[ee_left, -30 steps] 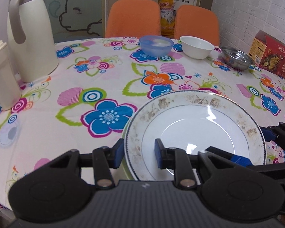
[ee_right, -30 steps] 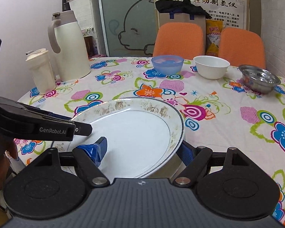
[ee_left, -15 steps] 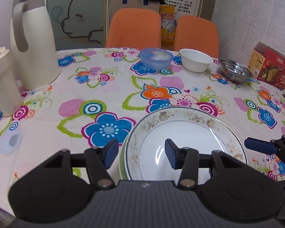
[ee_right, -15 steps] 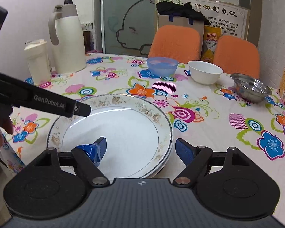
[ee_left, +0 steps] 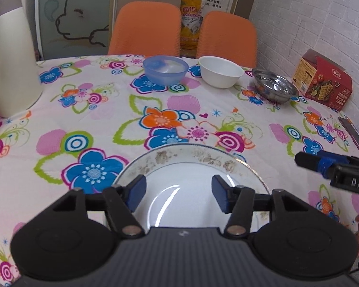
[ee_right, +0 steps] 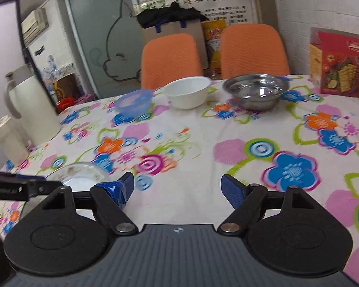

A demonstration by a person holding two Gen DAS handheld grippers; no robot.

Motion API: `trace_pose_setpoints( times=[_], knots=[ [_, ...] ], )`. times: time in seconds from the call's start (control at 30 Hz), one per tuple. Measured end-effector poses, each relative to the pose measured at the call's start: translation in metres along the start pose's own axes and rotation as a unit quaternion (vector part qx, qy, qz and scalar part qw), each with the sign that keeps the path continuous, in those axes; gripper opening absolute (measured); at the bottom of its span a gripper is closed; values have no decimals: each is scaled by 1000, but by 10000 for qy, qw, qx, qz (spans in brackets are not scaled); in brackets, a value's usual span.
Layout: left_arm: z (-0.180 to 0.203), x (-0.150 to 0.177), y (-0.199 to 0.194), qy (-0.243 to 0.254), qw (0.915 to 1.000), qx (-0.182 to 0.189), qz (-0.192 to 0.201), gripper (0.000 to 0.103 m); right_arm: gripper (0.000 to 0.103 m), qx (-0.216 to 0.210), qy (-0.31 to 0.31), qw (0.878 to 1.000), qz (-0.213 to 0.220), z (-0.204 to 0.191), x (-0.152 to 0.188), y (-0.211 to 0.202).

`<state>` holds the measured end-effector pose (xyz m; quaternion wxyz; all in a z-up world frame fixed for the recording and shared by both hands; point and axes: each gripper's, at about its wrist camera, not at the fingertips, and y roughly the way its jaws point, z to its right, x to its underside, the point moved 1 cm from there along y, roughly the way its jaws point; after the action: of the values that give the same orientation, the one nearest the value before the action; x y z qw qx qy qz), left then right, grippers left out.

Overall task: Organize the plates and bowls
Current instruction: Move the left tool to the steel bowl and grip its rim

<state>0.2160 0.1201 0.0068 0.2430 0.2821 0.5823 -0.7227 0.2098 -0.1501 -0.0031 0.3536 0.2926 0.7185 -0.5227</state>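
1. Nearest the cameras, the left gripper (ee_left: 178,192) has its jaws spread and empty, hovering over the near part of the plate (ee_left: 191,165) at the lower centre of the left view. The right gripper (ee_right: 177,187) is also spread and empty, above bare tablecloth (ee_right: 203,143).
2. The plate lies flat near the table's front edge; a careless sweep of either gripper could nudge it toward that edge.
3. In the upper half of the left view stand the blue bowl (ee_left: 165,69), the white bowl (ee_left: 221,74) and the steel bowl (ee_left: 274,87), each apart from its neighbour. A judgement: the steel bowl's thin, slick rim could slip from the pads, and a fast reach for one bowl could knock another.
4. Compared with a second ago, both grippers have let go of the plate's rim, opened wider and pulled back; the right view has swung toward the bowls, leaving the plate at its lower left.
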Motion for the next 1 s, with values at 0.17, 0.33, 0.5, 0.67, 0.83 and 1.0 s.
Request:
trace_pose_setpoints(
  times=[0.17,0.33,0.5,0.67,0.83,1.0],
  knots=[
    [41,-54,39,-24,9986,500,-183,57,66,546,124,9984,87,61,-43,19],
    [91,-126,106,-511,9918,1043,-539,59,66,852,107,9962,-117,105,-85,59],
    [129,-167,168,-929,9897,827,-706,59,66,1033,55,9942,-291,140,-119,101],
    [131,-170,187,-1178,9861,794,-863,59,66,1147,-355,9886,-914,152,-132,158],
    [118,-169,181,-1150,9890,545,-755,59,66,1113,-679,9800,-1504,152,-134,180],
    [116,-169,182,-1202,9876,634,-786,59,66,998,-854,9713,-1981,145,-132,169]
  ],
)
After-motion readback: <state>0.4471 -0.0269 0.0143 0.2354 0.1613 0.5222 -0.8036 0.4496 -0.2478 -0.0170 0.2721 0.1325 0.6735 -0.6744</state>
